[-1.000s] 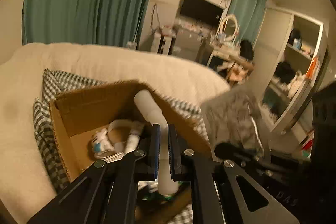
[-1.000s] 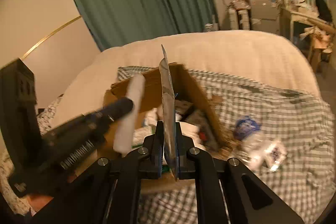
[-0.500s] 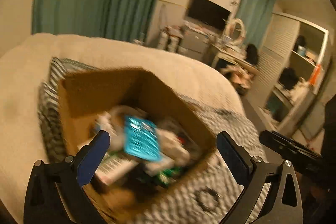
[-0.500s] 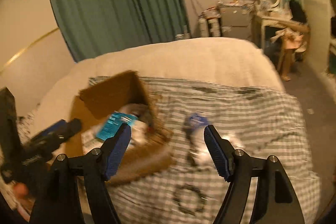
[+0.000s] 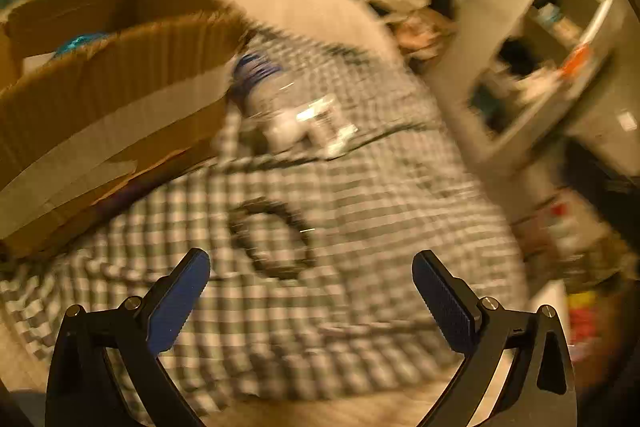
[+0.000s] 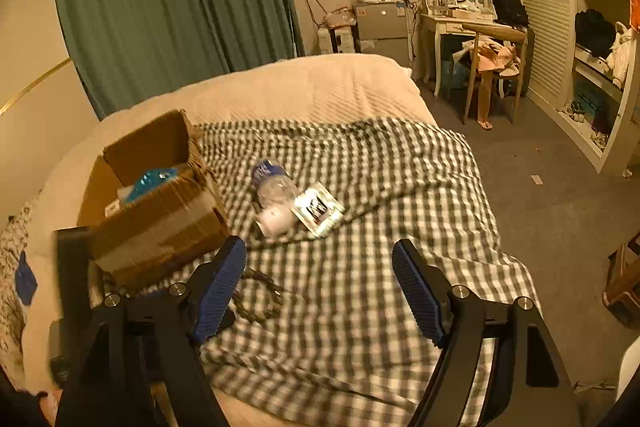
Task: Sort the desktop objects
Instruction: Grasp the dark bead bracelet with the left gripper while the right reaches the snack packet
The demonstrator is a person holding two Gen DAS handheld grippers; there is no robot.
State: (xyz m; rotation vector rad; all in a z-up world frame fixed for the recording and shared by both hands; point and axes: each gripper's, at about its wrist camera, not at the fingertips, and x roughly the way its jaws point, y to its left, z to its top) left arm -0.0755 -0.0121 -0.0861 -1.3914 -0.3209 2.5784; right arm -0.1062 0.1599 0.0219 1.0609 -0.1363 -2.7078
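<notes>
Over the checked blanket (image 6: 360, 155), both my claws, left gripper (image 5: 310, 269) and right gripper (image 6: 319, 259), gape empty; next I judge the dark ring (image 5: 272, 239) needs grasping for the box (image 6: 156, 211).

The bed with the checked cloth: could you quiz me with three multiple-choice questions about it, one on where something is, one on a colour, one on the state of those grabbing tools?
1. Where does the plastic bottle lie?
A. inside the cardboard box
B. on the checked cloth beside the box
C. on the floor

2. What colour are the gripper pads?
A. blue
B. red
C. white

3. How are the two grippers?
A. both shut on items
B. one open, one shut
C. both open and empty

Answers: 1 B, it rests on the checked cloth to the right of the cardboard box. 2 A, the ribbed pads are blue. 3 C, the left gripper and right gripper both gape with nothing between their fingers.
</notes>
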